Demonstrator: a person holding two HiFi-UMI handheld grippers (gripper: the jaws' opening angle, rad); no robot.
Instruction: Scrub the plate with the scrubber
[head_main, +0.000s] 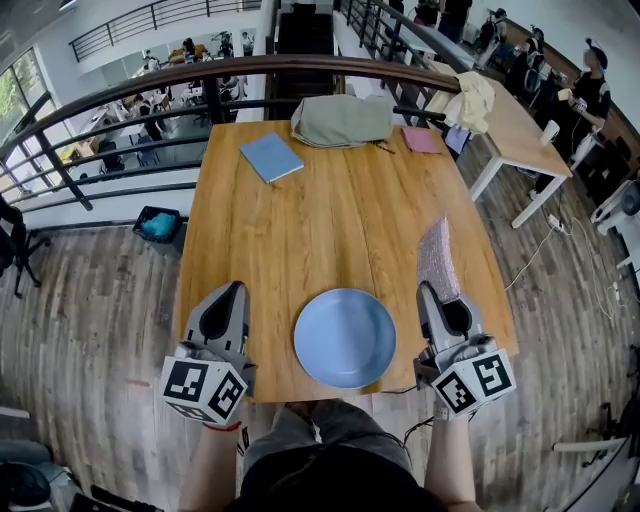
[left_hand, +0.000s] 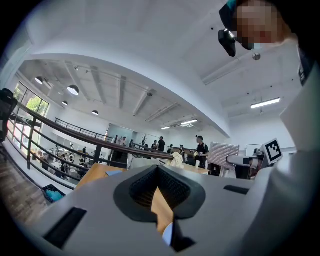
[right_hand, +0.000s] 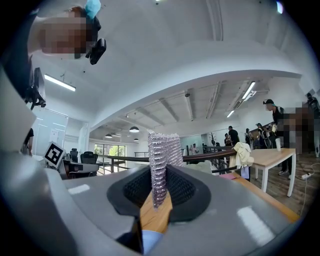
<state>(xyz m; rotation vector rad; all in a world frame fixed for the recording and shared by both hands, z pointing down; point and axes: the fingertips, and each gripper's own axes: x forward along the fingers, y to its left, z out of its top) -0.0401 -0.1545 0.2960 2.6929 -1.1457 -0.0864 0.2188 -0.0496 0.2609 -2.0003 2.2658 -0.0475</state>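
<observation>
A round blue plate (head_main: 345, 337) lies on the wooden table (head_main: 330, 215) near its front edge, between my two grippers. My right gripper (head_main: 436, 290) stands to the plate's right, tilted upward, shut on a silvery mesh scrubber (head_main: 437, 258) that sticks up from its jaws. In the right gripper view the scrubber (right_hand: 161, 162) rises between the dark pads, and a sliver of the plate (right_hand: 150, 240) shows below. My left gripper (head_main: 231, 292) is to the plate's left, jaws together and empty. A bit of the plate (left_hand: 167, 234) shows low in the left gripper view.
At the table's far end lie a blue notebook (head_main: 271, 156), a folded grey-green cloth (head_main: 342, 119) and a pink item (head_main: 420, 139). A dark railing (head_main: 200, 75) runs behind the table. Another table (head_main: 515, 125) with people around it stands at the right.
</observation>
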